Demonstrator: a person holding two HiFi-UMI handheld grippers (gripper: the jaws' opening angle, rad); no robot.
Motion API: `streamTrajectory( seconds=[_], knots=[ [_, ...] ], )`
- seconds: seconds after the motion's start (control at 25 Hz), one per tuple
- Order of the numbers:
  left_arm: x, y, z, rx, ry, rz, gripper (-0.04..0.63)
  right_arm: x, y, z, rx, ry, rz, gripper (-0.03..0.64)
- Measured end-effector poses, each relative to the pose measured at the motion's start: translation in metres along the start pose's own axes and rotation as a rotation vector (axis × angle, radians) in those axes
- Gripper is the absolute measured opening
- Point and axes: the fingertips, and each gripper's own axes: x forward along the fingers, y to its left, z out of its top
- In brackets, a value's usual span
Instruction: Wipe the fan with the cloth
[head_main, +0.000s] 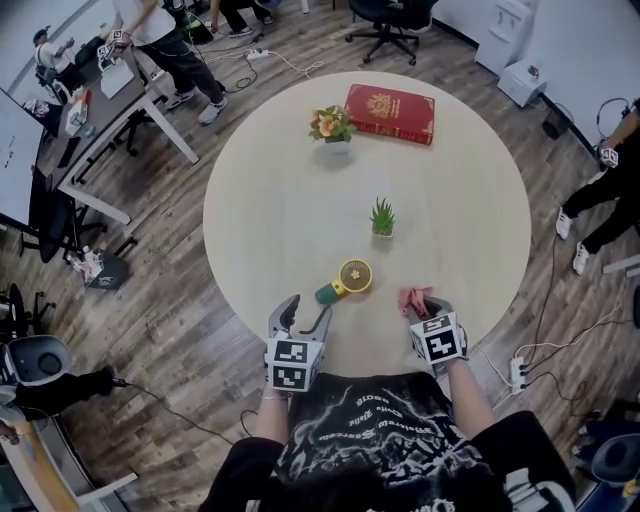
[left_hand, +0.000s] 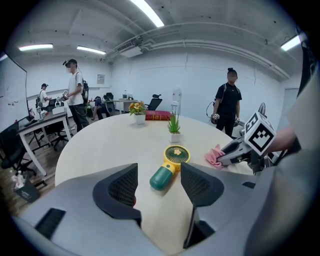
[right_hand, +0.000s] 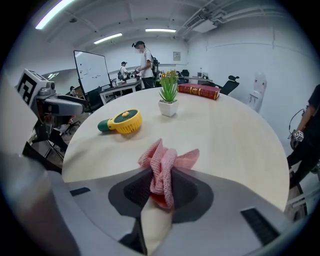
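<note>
Round, pale, smooth surface (head_main: 270, 200) on a wood-plank floor (head_main: 180, 290), seen from the head view. Its left half and its middle are bare. A red book (head_main: 390, 113) and a flower pot (head_main: 331, 127) sit near the far edge, and a small potted plant (head_main: 382, 218) stands at the centre. Both claws work at the near edge, close to the person's body.

The fan (head_main: 345, 280) lies flat on the surface between the plant and the near edge. It has a round yellow grilled head (head_main: 355, 274) on a stubby, glossy green handle (head_main: 327, 293). The handle points toward the left claw (head_main: 303, 315).

The left claw is released, its ribbed dark pads spread wide and empty. In the left gripper view the handle lies just ahead of the gap between them, apart from both pads.

The right claw (head_main: 425, 298) is clenched on the cloth (right_hand: 162, 167), a pink, loosely knitted waffle fabric. The cloth is pinched into upright folds between the pads and fans out past the tips. Cloth and right claw stand to the fan's right, near but not touching it, with bare surface between.
</note>
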Motion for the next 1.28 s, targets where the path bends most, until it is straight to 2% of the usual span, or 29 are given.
streamTrajectory(
  seconds=[0.28,0.44,0.56,0.68,0.8,1.04,1.16,1.28],
  knots=[
    [0.034,0.001,-0.011,0.15,0.119,-0.115,0.287,-0.002,0.0,0.0,0.033,-0.015,-0.006,0.1],
    [0.054,0.004,-0.021,0.19,0.181,-0.154,0.287,0.001,-0.002,0.0,0.072,-0.008,0.022,0.104],
    [0.065,0.001,-0.031,0.22,0.234,-0.206,0.287,0.001,-0.002,0.0,0.078,-0.013,0.008,0.112],
    [0.072,0.0,-0.036,0.238,0.257,-0.224,0.282,0.001,-0.002,0.0,0.098,-0.03,-0.024,0.115],
    [0.078,-0.005,-0.041,0.237,0.271,-0.247,0.217,0.002,-0.002,0.001,0.103,-0.007,-0.018,0.114],
    [0.079,-0.009,-0.045,0.236,0.245,-0.237,0.206,0.002,-0.003,0.005,0.094,0.029,0.011,0.097],
    [0.079,-0.01,-0.044,0.24,0.247,-0.234,0.203,-0.006,0.0,0.026,0.098,-0.045,0.023,0.073],
    [0.077,-0.013,-0.047,0.232,0.257,-0.234,0.201,-0.021,0.015,0.064,0.028,-0.153,0.079,0.066]
  ],
)
